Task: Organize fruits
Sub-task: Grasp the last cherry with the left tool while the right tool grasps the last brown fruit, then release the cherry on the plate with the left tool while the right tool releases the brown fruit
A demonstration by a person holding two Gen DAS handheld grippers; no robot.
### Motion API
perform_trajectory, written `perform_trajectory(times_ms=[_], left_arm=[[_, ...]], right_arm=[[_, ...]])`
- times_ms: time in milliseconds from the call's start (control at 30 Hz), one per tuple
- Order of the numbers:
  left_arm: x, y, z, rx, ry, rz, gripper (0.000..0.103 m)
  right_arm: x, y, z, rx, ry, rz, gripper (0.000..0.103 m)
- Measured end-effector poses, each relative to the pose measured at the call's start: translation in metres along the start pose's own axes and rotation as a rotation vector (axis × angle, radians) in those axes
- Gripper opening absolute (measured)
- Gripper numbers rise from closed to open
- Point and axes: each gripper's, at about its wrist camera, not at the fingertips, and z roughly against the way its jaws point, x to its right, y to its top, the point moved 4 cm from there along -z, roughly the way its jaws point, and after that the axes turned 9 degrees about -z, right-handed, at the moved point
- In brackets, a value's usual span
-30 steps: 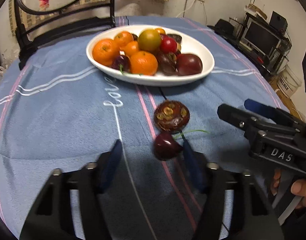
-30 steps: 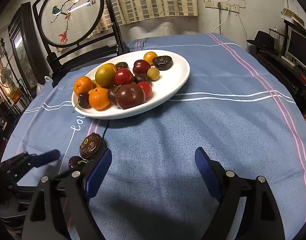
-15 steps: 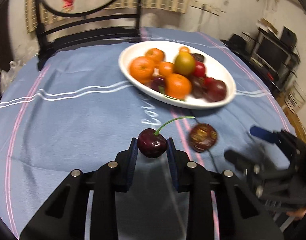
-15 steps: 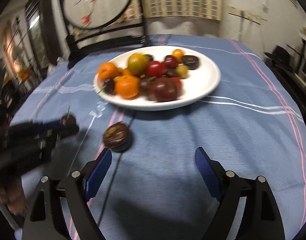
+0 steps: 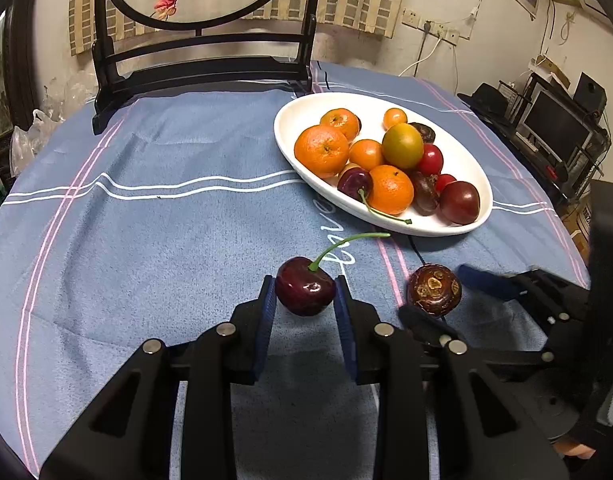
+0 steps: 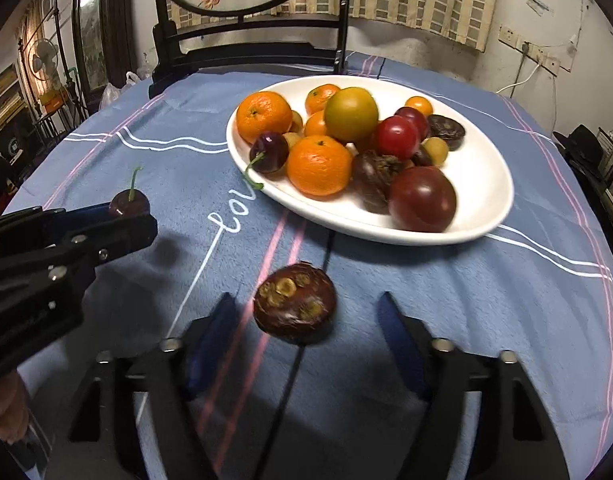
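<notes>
My left gripper (image 5: 305, 295) is shut on a dark red cherry (image 5: 305, 291) with a green stem and holds it above the blue cloth; the cherry also shows in the right wrist view (image 6: 129, 203). My right gripper (image 6: 306, 340) is open, its jaws on either side of a brown mangosteen (image 6: 294, 303) lying on the cloth; the mangosteen also shows in the left wrist view (image 5: 433, 290). A white oval plate (image 6: 482, 200) holds oranges, plums, a cherry and other fruits; it also shows in the left wrist view (image 5: 290, 120).
A dark wooden stand with a round painted screen (image 5: 202, 64) sits at the table's far edge. The blue tablecloth (image 5: 146, 216) covers the round table. Shelves and a monitor (image 5: 554, 128) stand beyond the right edge.
My left gripper closed on the cherry, lifted it and swung left. My right gripper moved in low around the mangosteen.
</notes>
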Motion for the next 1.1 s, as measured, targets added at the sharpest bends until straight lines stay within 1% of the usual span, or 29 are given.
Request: perform_trajectory(times_ms=[33, 67, 167, 267, 333, 400, 533, 700, 767, 867, 967, 1000, 1033, 1067, 1100], left_arm=[[0.000, -0.001, -0.001, -0.002, 0.000, -0.001, 0.029], [0.000, -0.001, -0.002, -0.005, 0.000, -0.002, 0.029], [0.001, -0.002, -0.004, -0.015, -0.006, -0.003, 0.029], [0.004, -0.002, -0.001, -0.014, -0.009, -0.008, 0.029], [0.008, 0.001, 0.004, -0.007, -0.030, -0.008, 0.029], [0.014, 0.006, 0.009, 0.000, -0.049, -0.021, 0.029], [0.025, 0.031, 0.012, 0.016, -0.042, -0.065, 0.029], [0.035, 0.068, -0.001, 0.034, -0.034, -0.083, 0.029], [0.035, 0.082, -0.014, 0.022, -0.023, -0.077, 0.029], [0.034, 0.094, -0.030, -0.005, -0.021, -0.058, 0.029], [0.036, 0.103, -0.041, -0.008, -0.005, -0.058, 0.029], [0.037, 0.105, -0.043, -0.009, -0.003, -0.059, 0.029], [0.037, 0.106, -0.046, -0.012, -0.002, -0.054, 0.029], [0.036, 0.107, -0.049, -0.014, 0.004, -0.044, 0.039], [0.035, 0.108, -0.050, -0.016, 0.011, -0.032, 0.047]], right_arm=[[-0.001, 0.000, 0.001, 0.006, -0.002, 0.005, 0.043], [-0.001, 0.000, 0.002, 0.006, 0.002, 0.007, 0.042], [0.008, 0.000, 0.011, 0.017, 0.015, -0.022, 0.042], [0.022, 0.002, 0.028, 0.058, 0.035, -0.063, 0.042], [0.035, 0.007, 0.044, 0.101, 0.047, -0.087, 0.041], [0.044, 0.012, 0.056, 0.133, 0.053, -0.099, 0.041], [0.066, 0.029, 0.067, 0.185, 0.040, -0.142, 0.041], [0.082, 0.056, 0.057, 0.205, 0.040, -0.179, 0.041], [0.086, 0.066, 0.049, 0.204, 0.032, -0.184, 0.042], [0.090, 0.078, 0.034, 0.187, 0.033, -0.200, 0.042], [0.096, 0.087, 0.022, 0.185, 0.029, -0.226, 0.042], [0.097, 0.089, 0.019, 0.185, 0.036, -0.237, 0.049], [0.099, 0.090, 0.017, 0.184, 0.042, -0.249, 0.062], [0.102, 0.091, 0.016, 0.190, 0.049, -0.270, 0.065], [0.102, 0.090, 0.016, 0.190, 0.052, -0.275, 0.065]])
